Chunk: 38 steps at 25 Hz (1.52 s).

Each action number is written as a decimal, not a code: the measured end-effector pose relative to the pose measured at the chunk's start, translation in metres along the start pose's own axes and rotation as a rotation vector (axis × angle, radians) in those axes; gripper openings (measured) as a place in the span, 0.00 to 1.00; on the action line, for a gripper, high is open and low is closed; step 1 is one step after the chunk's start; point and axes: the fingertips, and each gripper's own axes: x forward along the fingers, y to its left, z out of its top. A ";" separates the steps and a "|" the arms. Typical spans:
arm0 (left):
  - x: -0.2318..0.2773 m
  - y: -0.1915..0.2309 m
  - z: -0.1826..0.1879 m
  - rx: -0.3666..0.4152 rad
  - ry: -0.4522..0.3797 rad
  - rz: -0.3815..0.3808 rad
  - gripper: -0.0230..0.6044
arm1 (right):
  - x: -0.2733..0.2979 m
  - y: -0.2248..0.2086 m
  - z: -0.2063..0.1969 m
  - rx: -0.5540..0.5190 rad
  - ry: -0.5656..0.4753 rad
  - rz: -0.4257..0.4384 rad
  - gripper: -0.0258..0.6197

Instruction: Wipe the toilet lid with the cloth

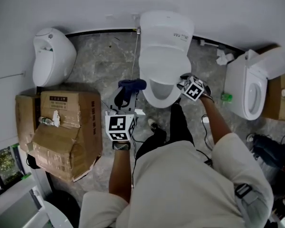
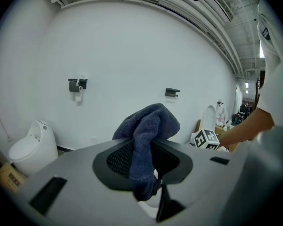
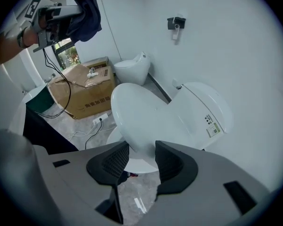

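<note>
Person (image 1: 190, 184): a white shirt fills the bottom of the head view, with one arm out to each gripper.
Left gripper (image 2: 142, 166): clamped on the cloth (image 2: 148, 126) and held up in the air to the left of the toilet (image 1: 164, 56), clear of it.
Cloth: dark blue and bunched, with a fold standing above the jaws and a tail hanging below. It is likely soft, light and limp, so it would need pressing flat to wipe. The grip near its middle looks secure.
Right gripper (image 3: 141, 161): jaws wide apart, holding nothing. The lid (image 3: 141, 112) shows in the gap, and the pads do not seem to press on it.
Lid: white, glossy and tilted up off the bowl; how far I cannot tell. It is probably hard, smooth and slippery, and being hinged it may swing under a push. The front edge looks the best place to steady it.
Floor (image 1: 104, 56): grey marbled tile.
Room: plain white wall (image 2: 132, 55) behind, and a battered cardboard box (image 1: 61, 127) on the floor at the left.
</note>
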 end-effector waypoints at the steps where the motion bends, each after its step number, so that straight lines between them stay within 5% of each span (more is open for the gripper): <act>1: -0.001 -0.002 -0.005 0.000 0.006 -0.009 0.19 | 0.003 0.004 -0.003 0.000 0.005 -0.002 0.33; 9: -0.012 -0.001 -0.029 -0.026 0.031 -0.026 0.20 | 0.020 0.039 -0.019 0.109 0.000 0.143 0.38; 20: -0.011 0.007 -0.047 -0.075 0.057 -0.005 0.20 | 0.053 0.077 -0.048 0.113 0.073 0.273 0.40; 38: 0.025 -0.008 -0.095 -0.106 0.146 0.007 0.20 | 0.117 0.109 -0.089 0.327 0.080 0.314 0.32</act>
